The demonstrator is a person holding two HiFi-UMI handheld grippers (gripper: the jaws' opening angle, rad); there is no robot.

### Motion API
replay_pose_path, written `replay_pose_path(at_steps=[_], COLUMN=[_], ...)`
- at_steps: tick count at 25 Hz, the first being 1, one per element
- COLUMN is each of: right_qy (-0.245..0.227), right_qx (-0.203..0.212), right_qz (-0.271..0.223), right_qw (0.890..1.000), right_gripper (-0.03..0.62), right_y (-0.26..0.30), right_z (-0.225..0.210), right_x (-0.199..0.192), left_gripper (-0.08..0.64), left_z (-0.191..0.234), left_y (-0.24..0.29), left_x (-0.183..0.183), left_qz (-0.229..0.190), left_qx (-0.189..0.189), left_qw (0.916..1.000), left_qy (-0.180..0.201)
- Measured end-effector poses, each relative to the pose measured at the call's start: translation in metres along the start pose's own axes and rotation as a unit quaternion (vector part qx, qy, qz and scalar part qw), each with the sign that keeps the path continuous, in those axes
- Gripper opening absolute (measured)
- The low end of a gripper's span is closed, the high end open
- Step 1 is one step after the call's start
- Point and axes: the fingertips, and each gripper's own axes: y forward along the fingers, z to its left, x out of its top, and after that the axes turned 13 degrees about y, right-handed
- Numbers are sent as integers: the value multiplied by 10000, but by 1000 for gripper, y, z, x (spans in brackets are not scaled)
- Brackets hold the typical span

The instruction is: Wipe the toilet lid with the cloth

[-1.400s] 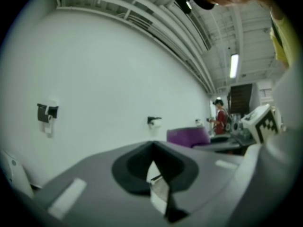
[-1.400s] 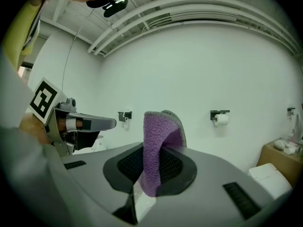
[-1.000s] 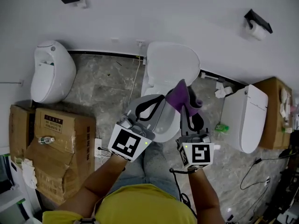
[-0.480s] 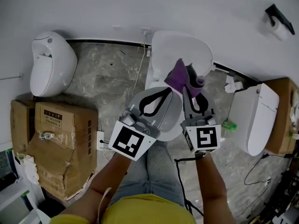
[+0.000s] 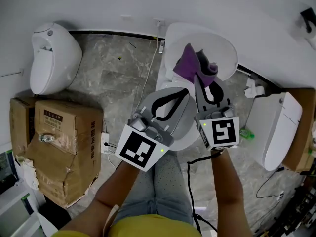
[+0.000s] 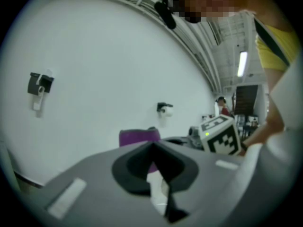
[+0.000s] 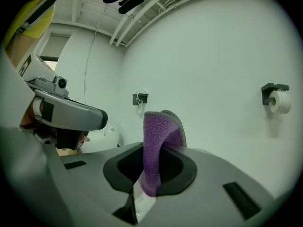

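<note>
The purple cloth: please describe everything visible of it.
The purple cloth looks soft and fluffy, with a grey part behind. It stands folded and upright, clamped between the jaws of the right gripper, its top poking beyond them. In the head view it overlaps the toilet lid; contact is unclear.
</note>
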Motion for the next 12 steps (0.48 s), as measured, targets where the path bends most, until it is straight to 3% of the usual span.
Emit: replay_pose_path(at_steps=[5,12], right_qy=[-135,-280], right_qx=[346,452], right_qz=[-54,134], right_qw=[9993,9985], right_gripper=[43,43], right_y=[28,67], right_z=[-8,-23], right_x=[-12,-35], left_gripper=[-2,-2], left_z=[1,12], left_y=[11,26], left_x=[-17,-38], left_qz=[110,188], left_qx=[-18,89], left_qw=[9999,9997], left_qy=[-89,-155])
